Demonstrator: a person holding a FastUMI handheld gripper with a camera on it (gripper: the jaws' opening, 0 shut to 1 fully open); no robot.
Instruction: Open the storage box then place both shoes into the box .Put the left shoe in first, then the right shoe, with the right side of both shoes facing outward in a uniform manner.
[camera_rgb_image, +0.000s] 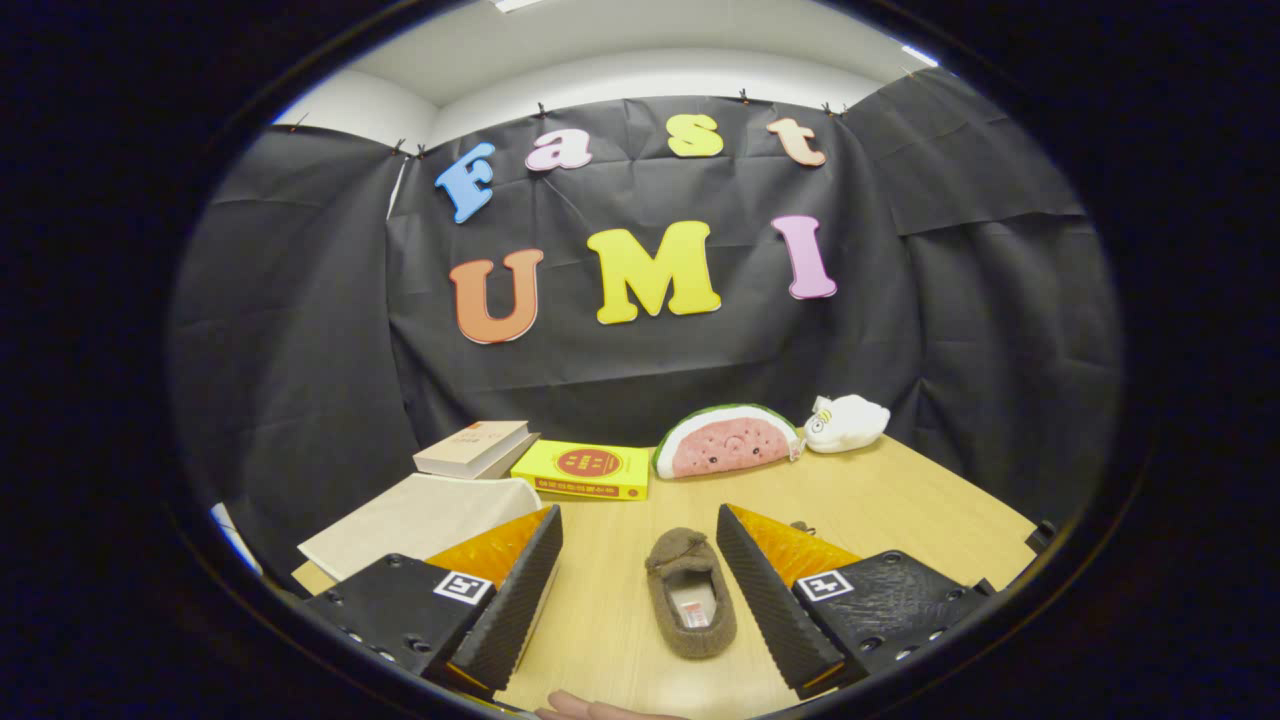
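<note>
1. One small brown fuzzy slipper-style shoe (690, 595) is seen lying on the light wooden table (900, 510), toe pointed away toward the wall, its opening turned upward with a small label visible inside.
2. One gripper (640, 575) is counted, with two ridged fingers (520, 590); the jaws are spread wide and nothing is pressed by either of them. The shoe is placed between the fingers, nearer the right one, and no contact with either can be made out.
3. Two books are counted beyond the left finger: a thick pale-covered book (475, 447) and a flat yellow book with a red round emblem (583, 468), set just beside each other.
4. Two soft toys are counted near the black cloth wall (300, 330): a watermelon-slice plush with a pink face and green rind (727, 441), and a small white plush figure (846, 422) just to its right.
5. One flat beige fabric-covered object (420, 515) is partly hidden behind the left finger; whether it is a box lid or a folded box cannot be told.
6. A small dark item (802, 526) is glimpsed just behind the right finger, too hidden to identify.
7. A sliver of a hand (590, 708) is cut off beneath the gripper, so its pose cannot be judged.
</note>
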